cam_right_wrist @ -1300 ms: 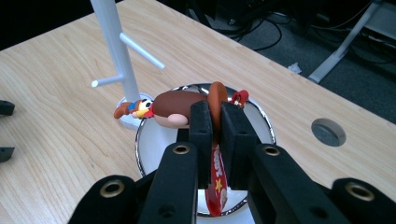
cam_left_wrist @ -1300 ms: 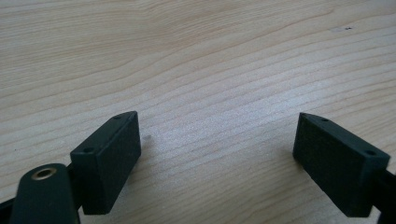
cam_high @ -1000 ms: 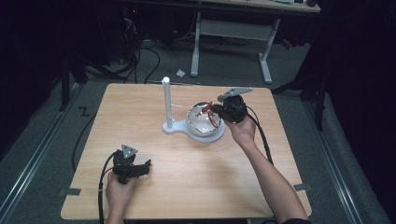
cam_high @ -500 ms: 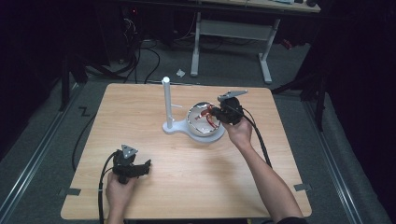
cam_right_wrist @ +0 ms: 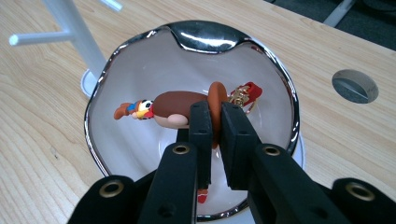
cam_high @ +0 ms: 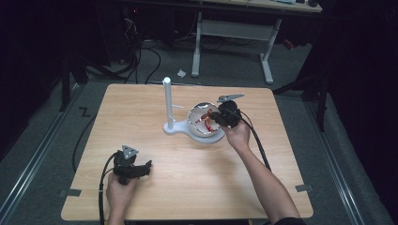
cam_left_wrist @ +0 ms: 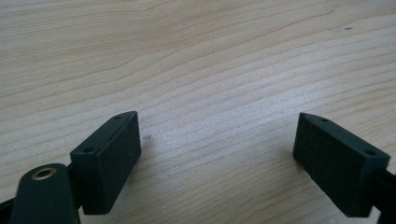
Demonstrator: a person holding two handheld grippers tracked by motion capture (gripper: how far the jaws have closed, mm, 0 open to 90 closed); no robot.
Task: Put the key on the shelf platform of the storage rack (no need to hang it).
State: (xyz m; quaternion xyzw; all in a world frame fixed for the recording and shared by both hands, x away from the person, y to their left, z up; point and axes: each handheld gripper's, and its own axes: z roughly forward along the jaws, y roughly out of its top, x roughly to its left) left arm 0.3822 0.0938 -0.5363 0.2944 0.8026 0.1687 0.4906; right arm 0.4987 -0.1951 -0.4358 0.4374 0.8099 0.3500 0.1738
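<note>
Currently the right gripper (cam_right_wrist: pixel 214 122) pinches the brown rubbery figurine keychain (cam_right_wrist: pixel 187 108) by a thin orange edge above the silver-rimmed white bowl (cam_right_wrist: pixel 140 60); it could slip sideways onto the surface.

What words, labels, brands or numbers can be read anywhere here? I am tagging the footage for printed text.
None can be read: the toy figure, its red clasp, the bowl, the white stand, the table and both grippers show no legible writing.
</note>
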